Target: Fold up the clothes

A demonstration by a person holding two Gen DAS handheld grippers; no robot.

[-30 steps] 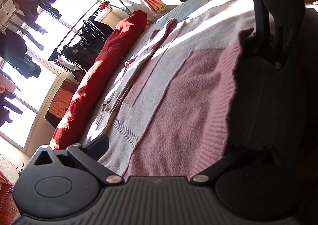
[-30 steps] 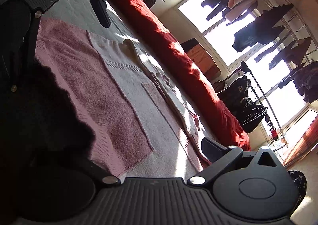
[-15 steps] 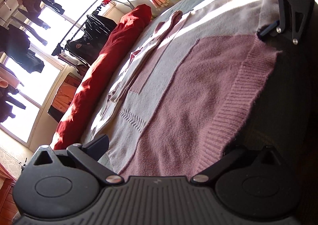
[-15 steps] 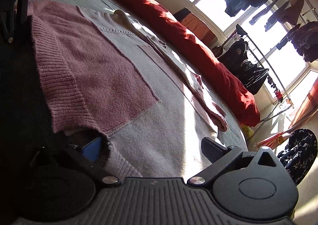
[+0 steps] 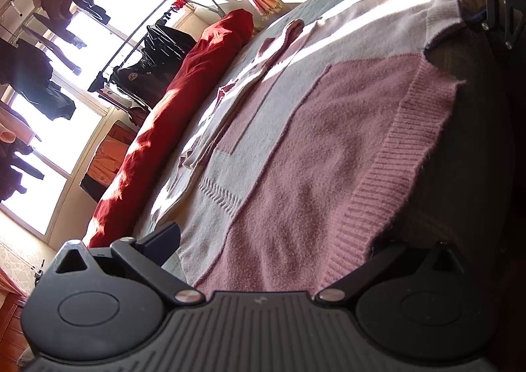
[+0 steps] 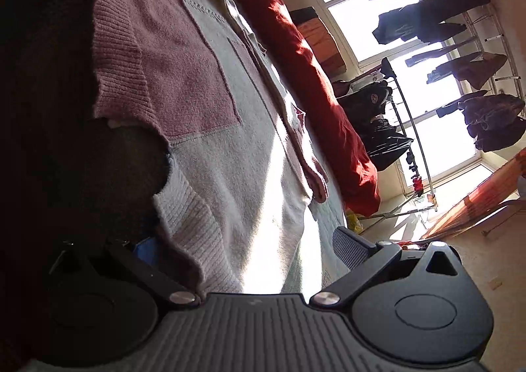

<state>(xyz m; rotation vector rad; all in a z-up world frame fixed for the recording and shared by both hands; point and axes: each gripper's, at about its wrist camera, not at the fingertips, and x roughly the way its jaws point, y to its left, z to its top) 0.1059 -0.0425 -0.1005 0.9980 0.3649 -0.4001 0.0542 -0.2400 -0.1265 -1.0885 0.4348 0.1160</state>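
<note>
A knitted sweater (image 5: 328, 141) in pink and cream patches lies flat on the bed, its ribbed hem nearest to me. My left gripper (image 5: 273, 247) is open at the pink end of the hem, and the pink rib lies between its wide-apart fingers. My right gripper (image 6: 246, 248) is open at the cream end of the sweater (image 6: 184, 76), with the cream rib draped over its left blue pad (image 6: 144, 250). The left wrist view shows the right gripper (image 5: 486, 18) far off at the cream hem corner.
A long red bolster (image 5: 184, 102) runs along the far side of the bed, seen also as the bolster (image 6: 296, 53). Behind it stands a clothes rack (image 5: 148, 53) with dark garments under bright windows. Dark bedding (image 5: 476, 158) lies in shadow beyond the hem.
The two grippers have moved apart along the hem, each toward its own corner. The right gripper's left finger now sits under the cream rib, and the hem edge has rumpled between them.
</note>
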